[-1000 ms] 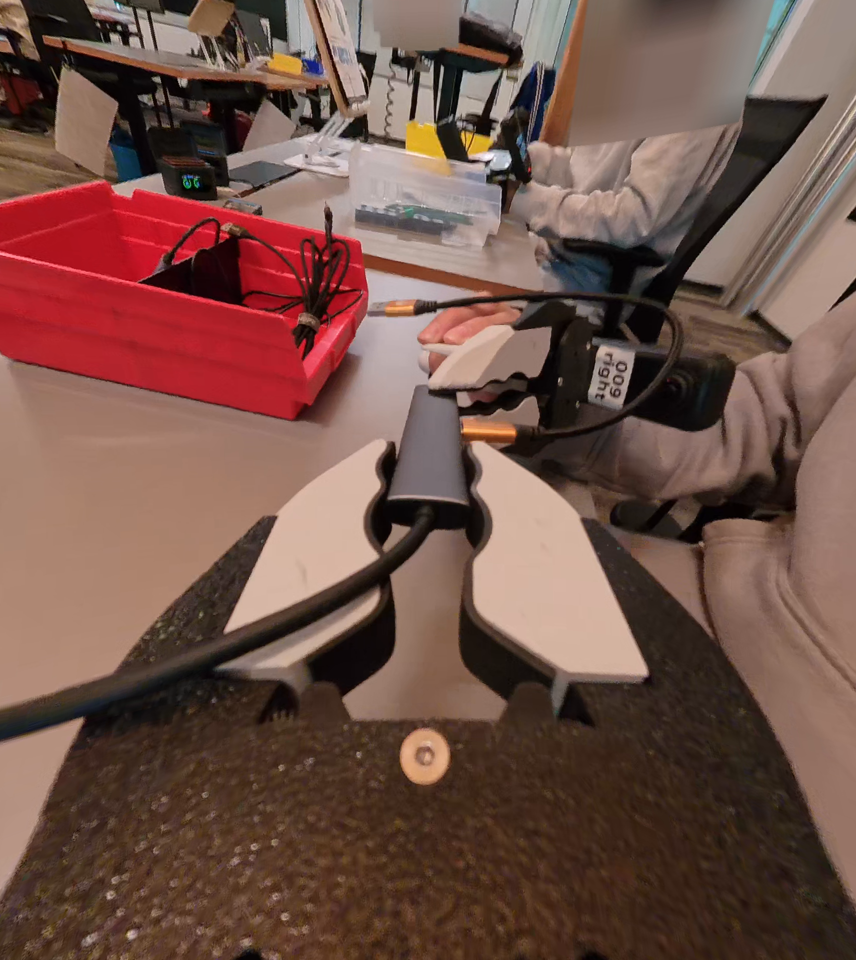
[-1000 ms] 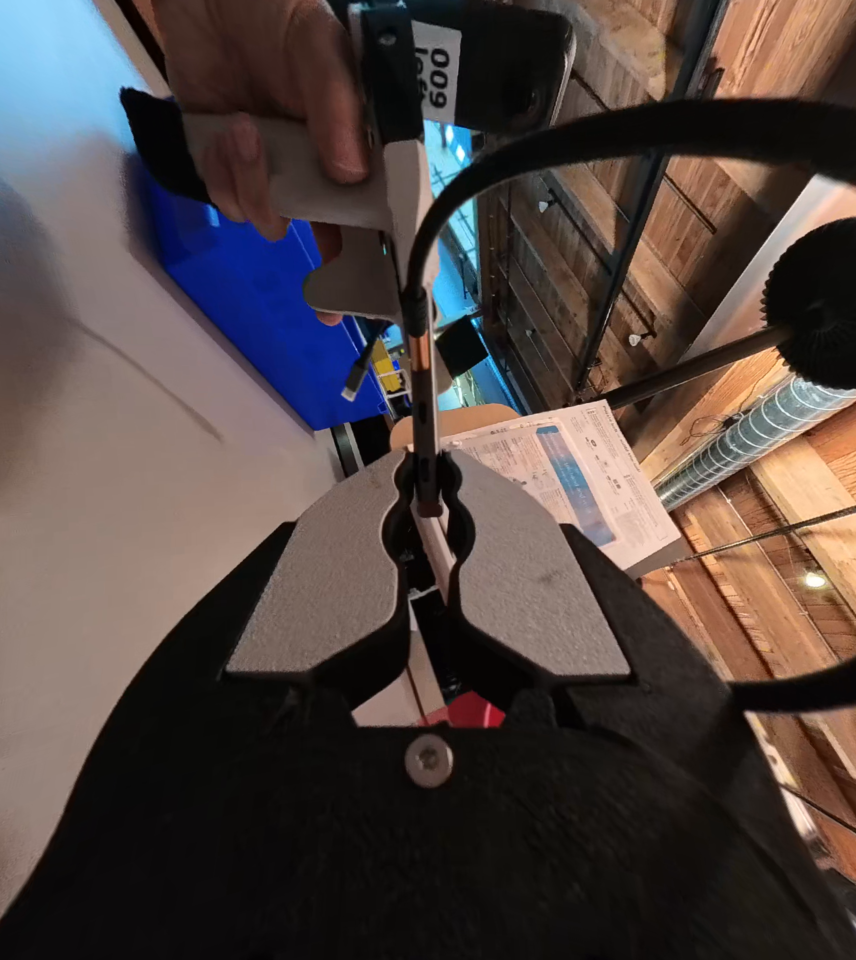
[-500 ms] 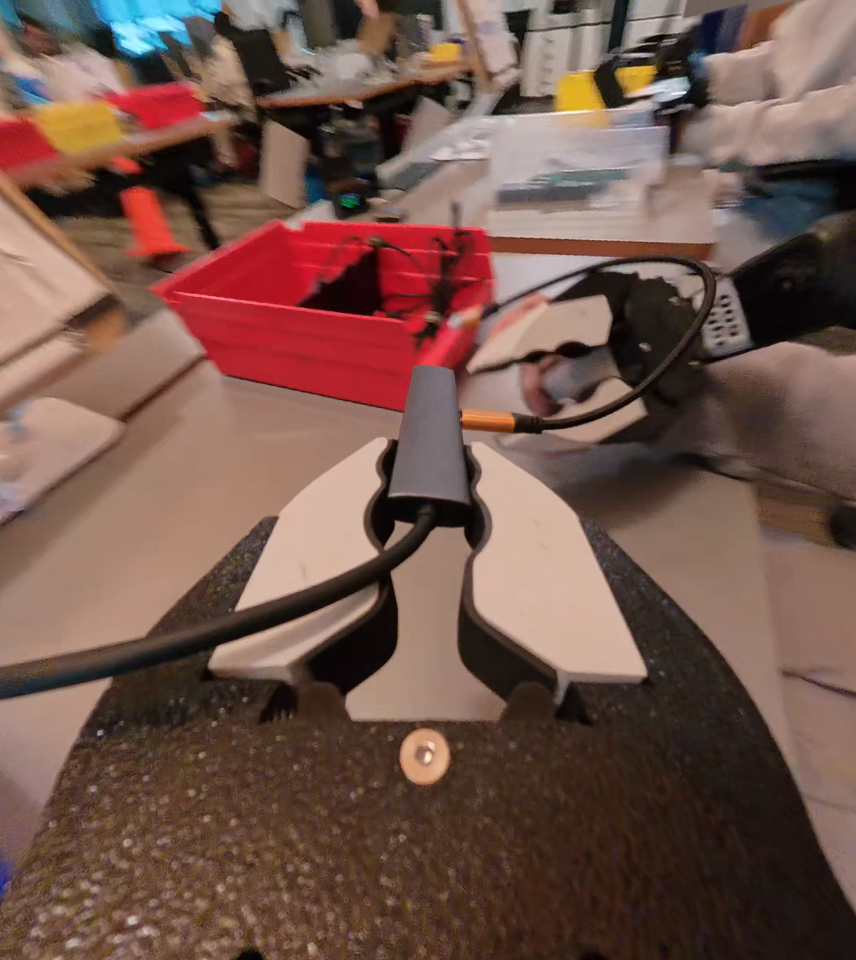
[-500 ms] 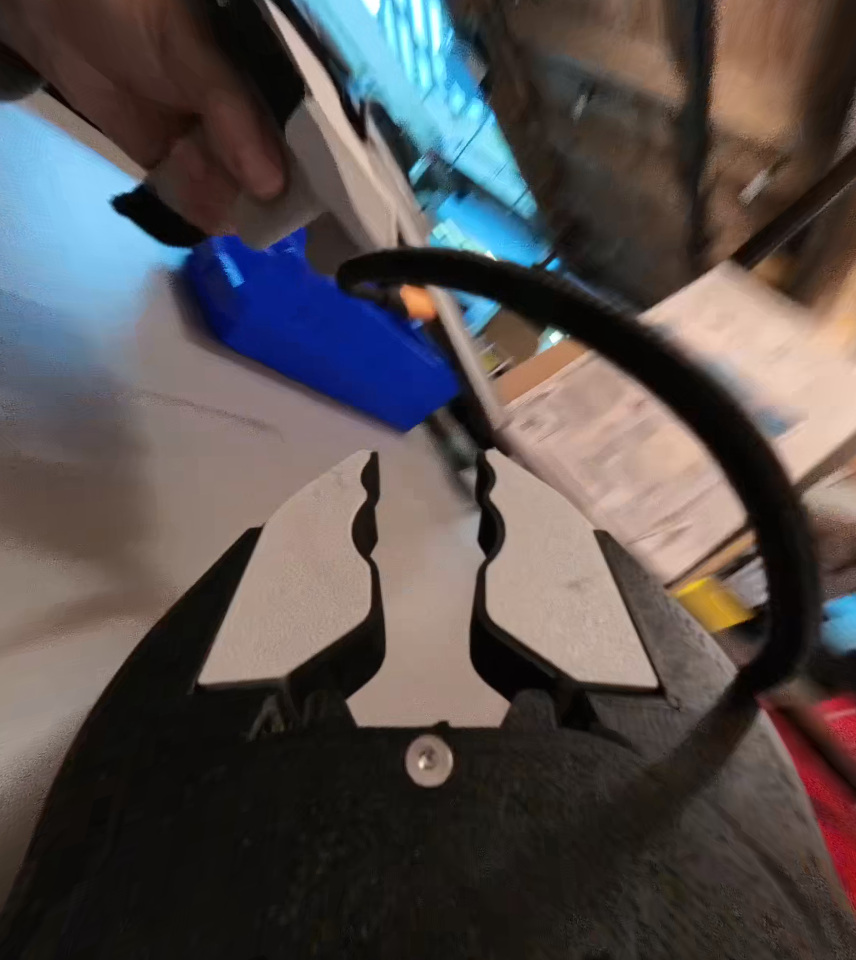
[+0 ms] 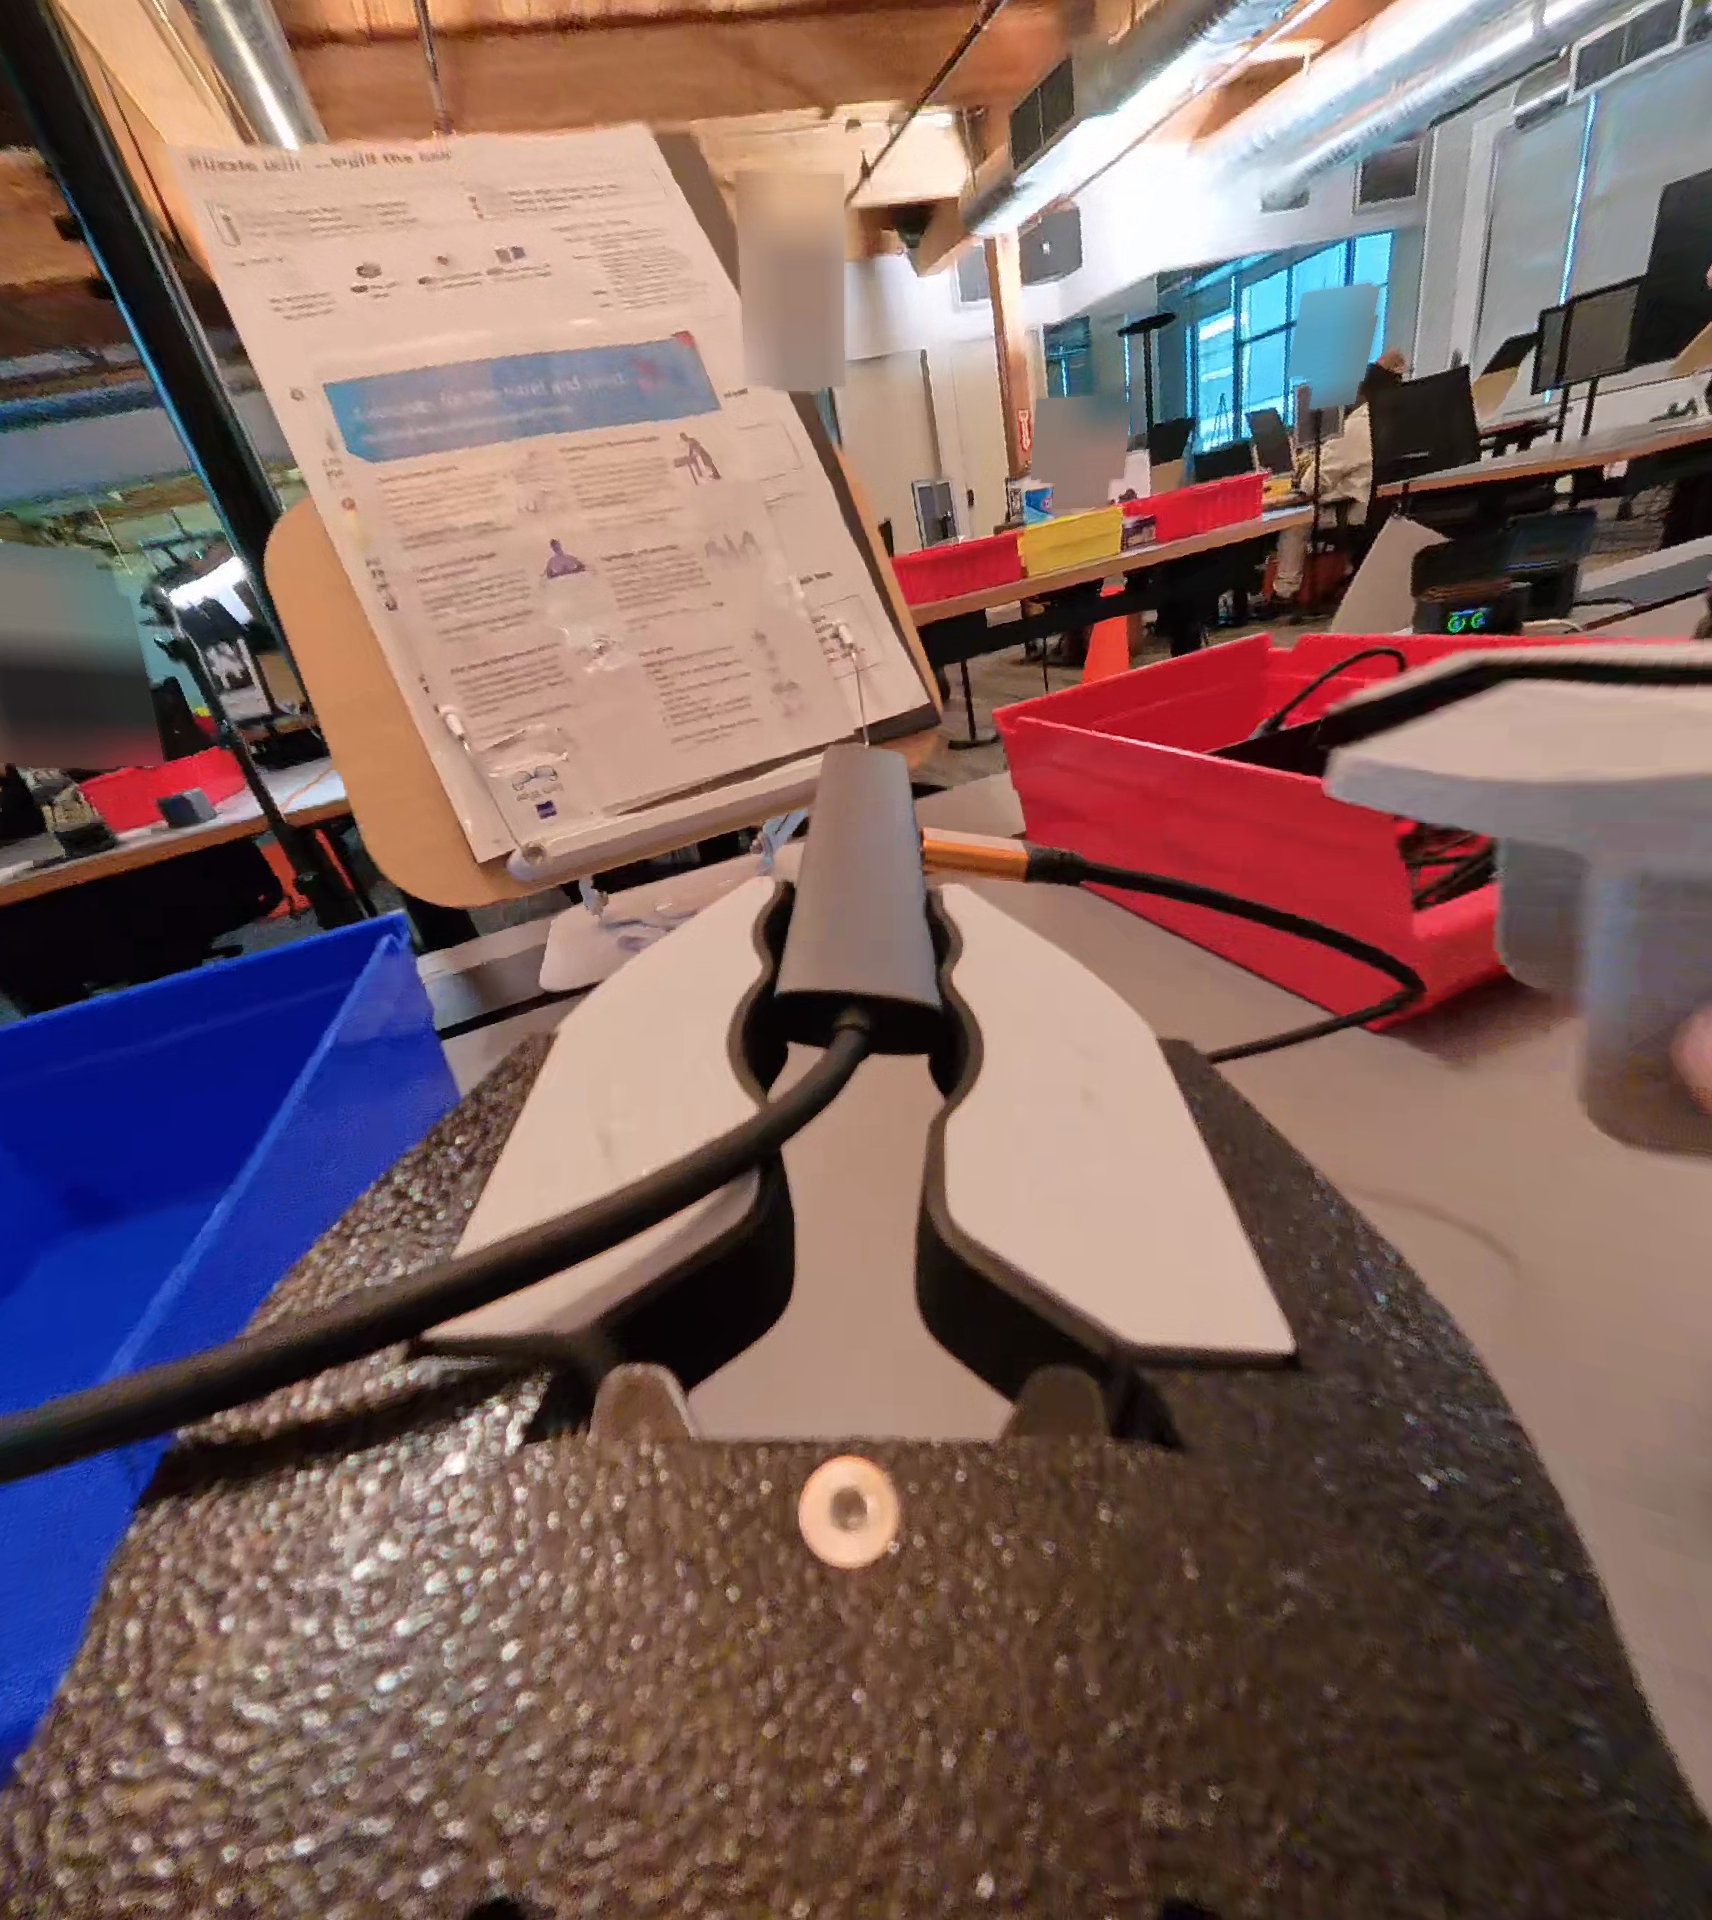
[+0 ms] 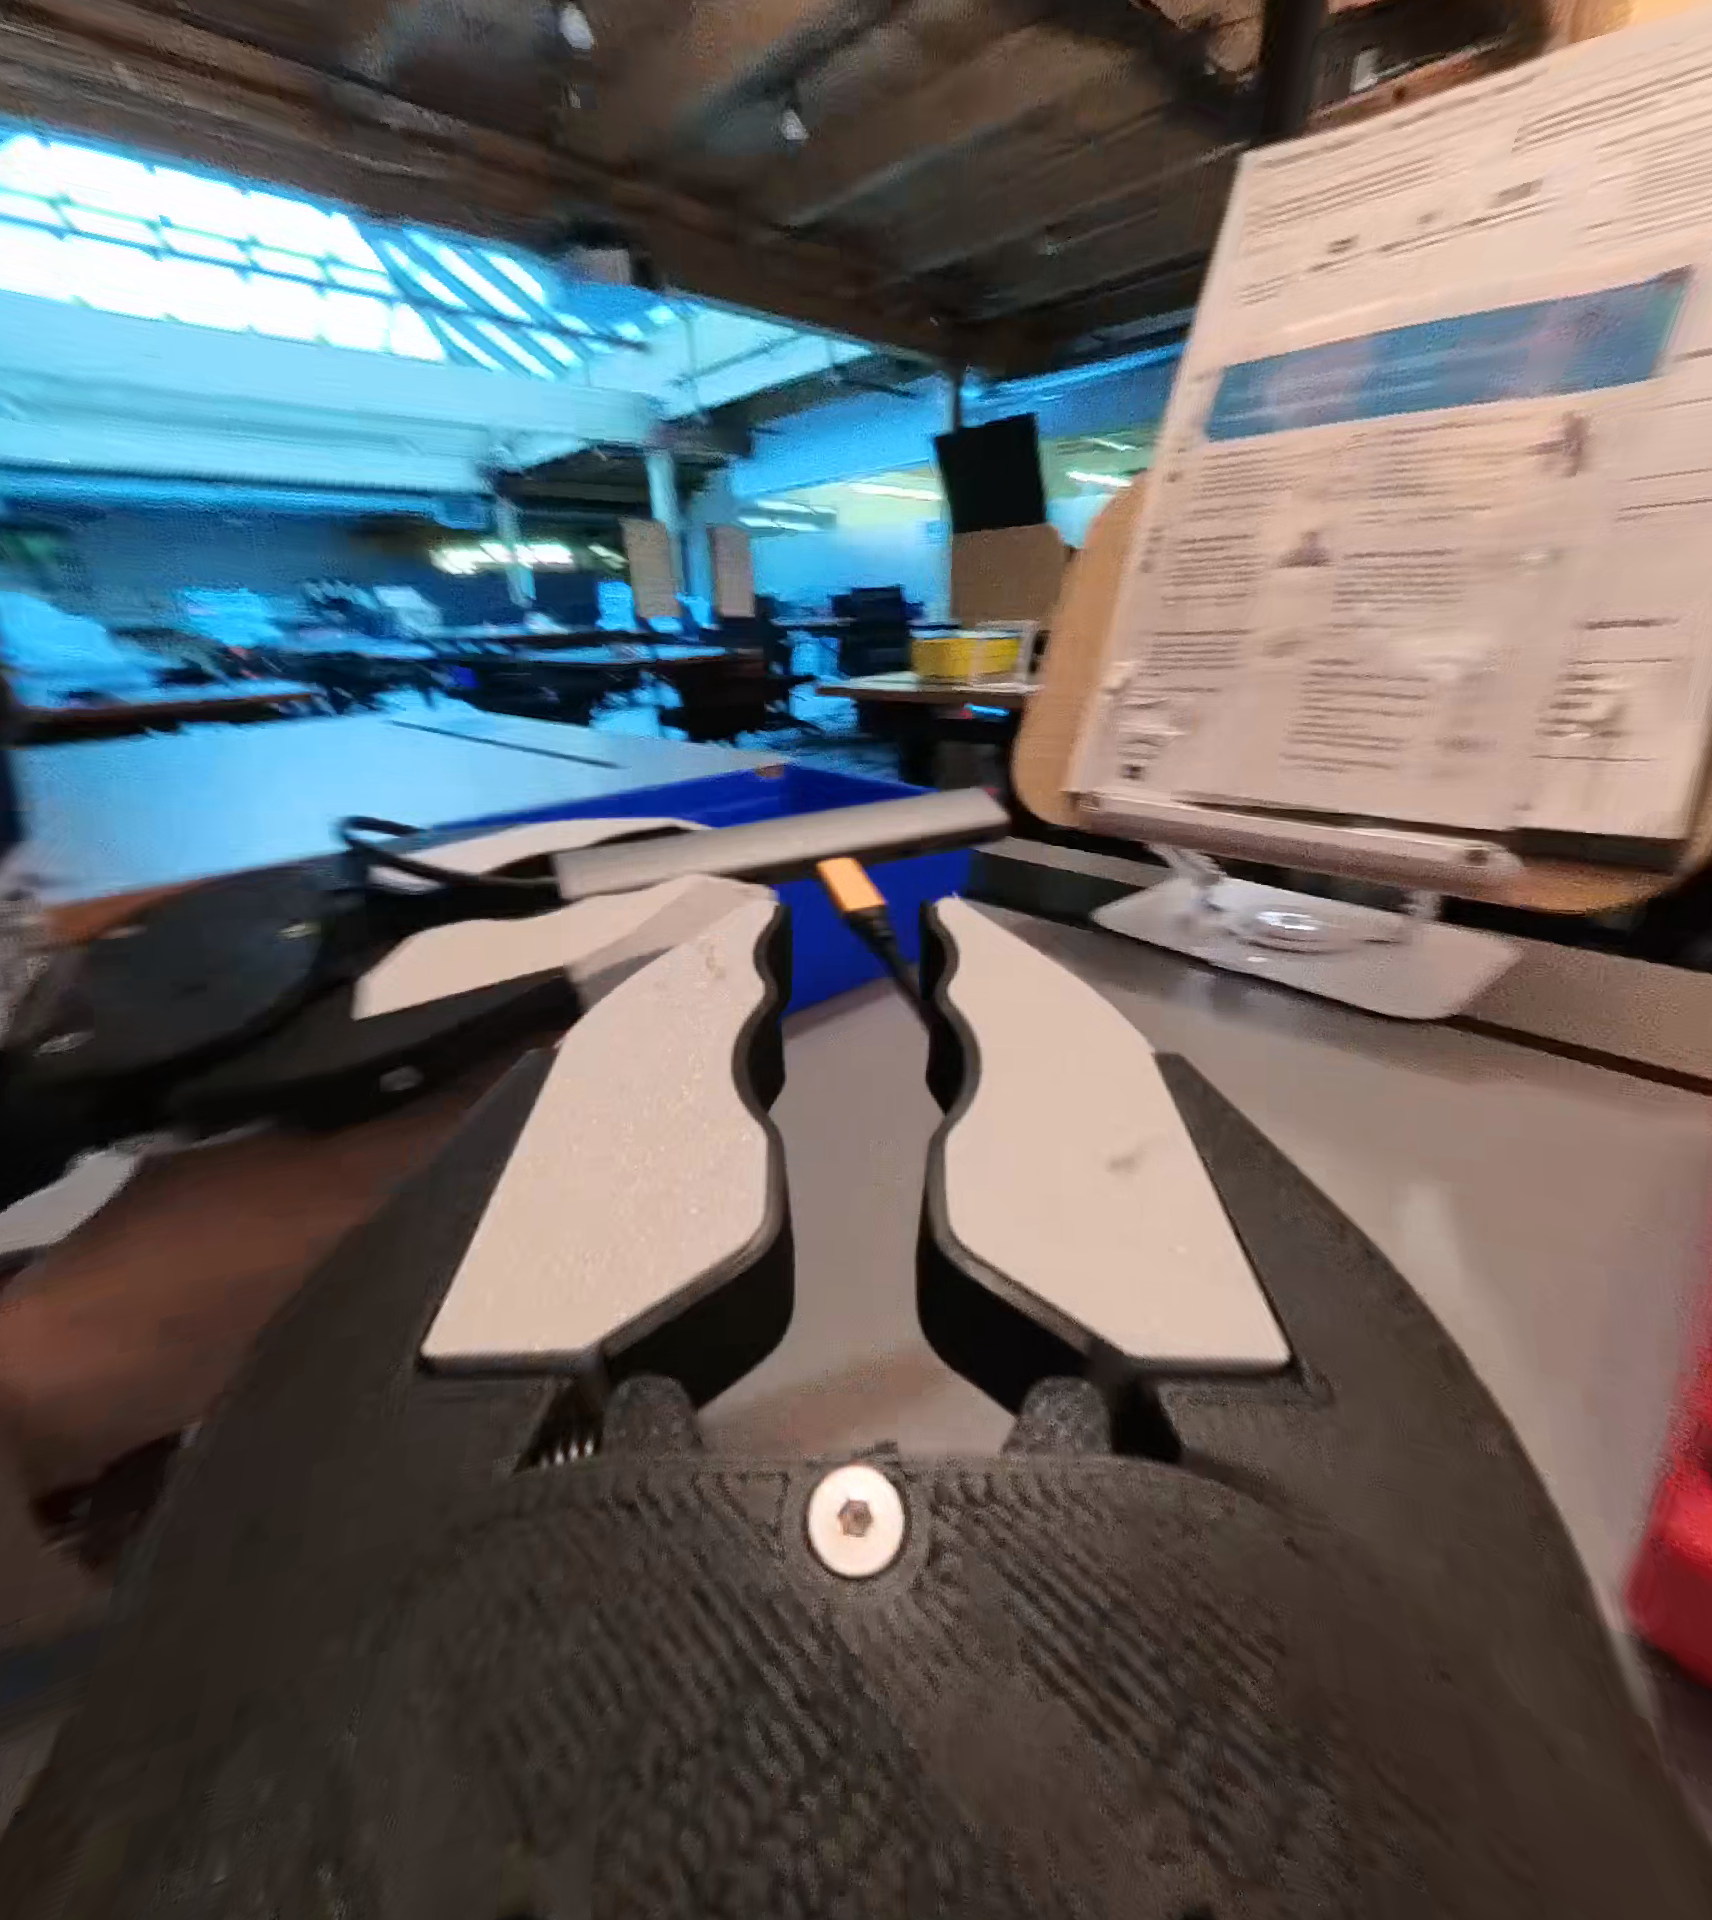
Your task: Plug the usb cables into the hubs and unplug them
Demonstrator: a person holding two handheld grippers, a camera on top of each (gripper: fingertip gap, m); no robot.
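My left gripper is shut on a dark grey USB hub whose own black cable runs back over the left finger. An orange-collared USB plug sits in the hub's right side, and its black cable loops right toward the red bin. My right gripper is open and empty, just short of that plug and the hub. The right gripper's handle shows at the right edge of the left wrist view. The left gripper shows at the left of the right wrist view.
A blue bin stands left on the grey table. A red bin with more cables stands right. A document stand with printed sheets rises behind the hub. Other tables and bins lie far back. The gap from one gripper's tips to the other's is roughly 8 cm.
My right gripper let go of the orange plug and opened, then drew back to the right. My left gripper swung left with the hub, from facing the red bin to facing the document stand.
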